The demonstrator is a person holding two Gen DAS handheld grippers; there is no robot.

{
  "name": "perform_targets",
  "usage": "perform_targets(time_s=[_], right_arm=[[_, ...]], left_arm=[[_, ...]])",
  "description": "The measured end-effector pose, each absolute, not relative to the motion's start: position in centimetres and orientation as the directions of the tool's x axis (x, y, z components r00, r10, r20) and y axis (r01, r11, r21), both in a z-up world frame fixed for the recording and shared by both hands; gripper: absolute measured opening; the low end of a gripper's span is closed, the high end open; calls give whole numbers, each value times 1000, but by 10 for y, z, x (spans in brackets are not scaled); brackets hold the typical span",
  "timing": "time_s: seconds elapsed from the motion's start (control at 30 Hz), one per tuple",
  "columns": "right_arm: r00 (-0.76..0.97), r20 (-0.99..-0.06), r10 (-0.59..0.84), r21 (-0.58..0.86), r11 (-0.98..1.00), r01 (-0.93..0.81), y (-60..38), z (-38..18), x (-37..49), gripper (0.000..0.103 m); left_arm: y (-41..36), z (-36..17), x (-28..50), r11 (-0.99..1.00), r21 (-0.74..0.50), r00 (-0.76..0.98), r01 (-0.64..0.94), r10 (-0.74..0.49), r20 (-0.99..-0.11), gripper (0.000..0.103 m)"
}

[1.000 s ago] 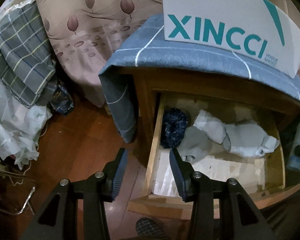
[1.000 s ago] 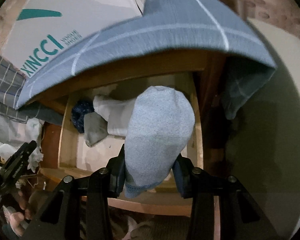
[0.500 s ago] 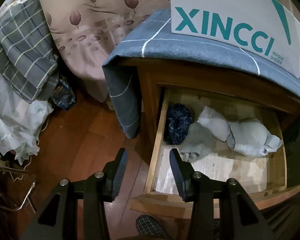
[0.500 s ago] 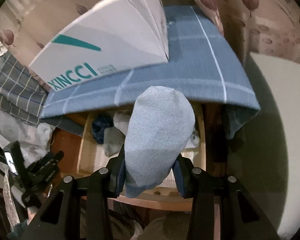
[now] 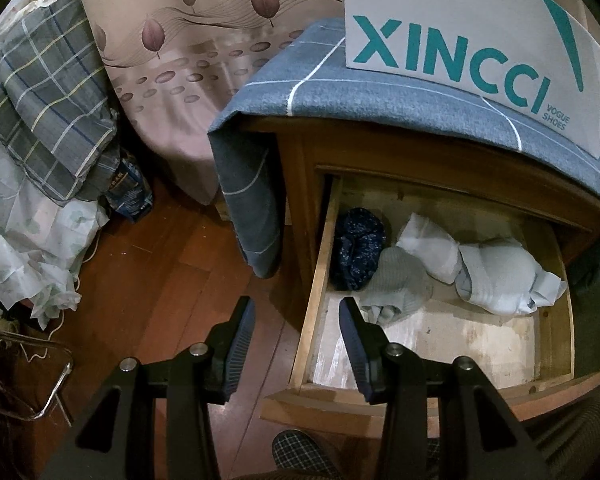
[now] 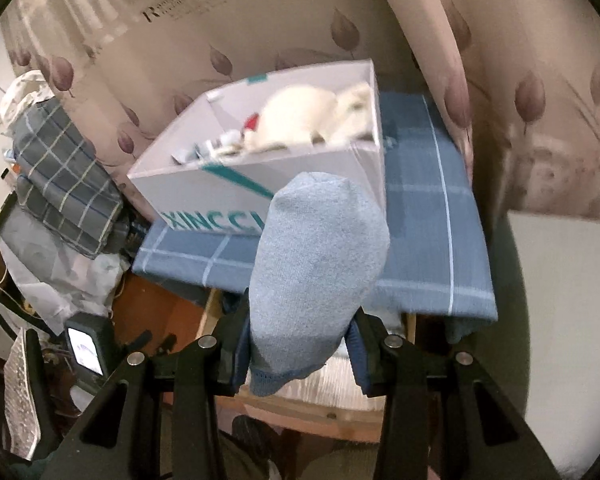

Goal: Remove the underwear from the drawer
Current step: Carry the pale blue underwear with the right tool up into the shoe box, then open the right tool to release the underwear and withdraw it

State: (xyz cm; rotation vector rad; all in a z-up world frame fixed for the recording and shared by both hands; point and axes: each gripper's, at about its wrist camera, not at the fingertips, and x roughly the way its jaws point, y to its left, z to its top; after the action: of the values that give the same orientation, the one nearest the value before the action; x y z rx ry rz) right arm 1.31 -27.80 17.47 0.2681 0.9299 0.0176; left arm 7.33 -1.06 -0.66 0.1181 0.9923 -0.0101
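Right now the right tongs (image 6: 298, 354) pinch a rolled light-blue underwear bundle (image 6: 318, 272), pads pressed on both its sides, its rounded end sticking up past the fingertips and a darker hem hanging below them. Bundle is clear of the open drawer (image 6: 320, 406), which sits under and behind the tongs in the right wrist view. Beyond the bundle a white shoe box (image 6: 236, 196) with teal lettering, open on top with white stuff inside, stands on the blue checked cloth (image 6: 424, 240) draped over the nightstand. Left tongs (image 5: 296, 344) are spread with nothing between them, hovering over the left front corner of the drawer (image 5: 316, 304); one finger over the wood floor (image 5: 160, 280), the other over the drawer's inside. Ahead of the left tongs, inside the drawer: a dark blue patterned bundle (image 5: 358, 254) against the left wall, a grey bundle (image 5: 398, 280) just beside it and nearest the right finger, then a white piece (image 5: 428, 246) and a pale rolled bundle (image 5: 500, 280) farther right, all touching in a row. Drawer bottom in front of them is bare. Far left of the left tongs, a plaid blanket (image 5: 48, 100) on a pile of pale fabric. Leaf-print curtain (image 5: 188, 52) behind. A checked slipper (image 5: 300, 454) shows below the tongs.
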Motion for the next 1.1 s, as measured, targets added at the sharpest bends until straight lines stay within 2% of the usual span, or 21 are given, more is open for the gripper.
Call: perform_targets(time_s=[0.27, 0.5, 0.8, 1.1], right_arm=[[646, -755, 117, 206, 976, 64, -266, 214, 47, 38], [645, -756, 112, 181, 983, 42, -253, 225, 85, 38], [624, -776, 94, 141, 990, 26, -236, 221, 137, 38], [560, -824, 83, 109, 994, 12, -225, 192, 179, 39]], left_arm=[[-7, -7, 74, 995, 82, 542, 57, 38, -839, 45], [-7, -7, 75, 996, 73, 539, 54, 33, -842, 45], [-7, -9, 75, 997, 58, 534, 45, 26, -845, 45], [0, -9, 77, 1000, 8, 527, 26, -6, -850, 45]])
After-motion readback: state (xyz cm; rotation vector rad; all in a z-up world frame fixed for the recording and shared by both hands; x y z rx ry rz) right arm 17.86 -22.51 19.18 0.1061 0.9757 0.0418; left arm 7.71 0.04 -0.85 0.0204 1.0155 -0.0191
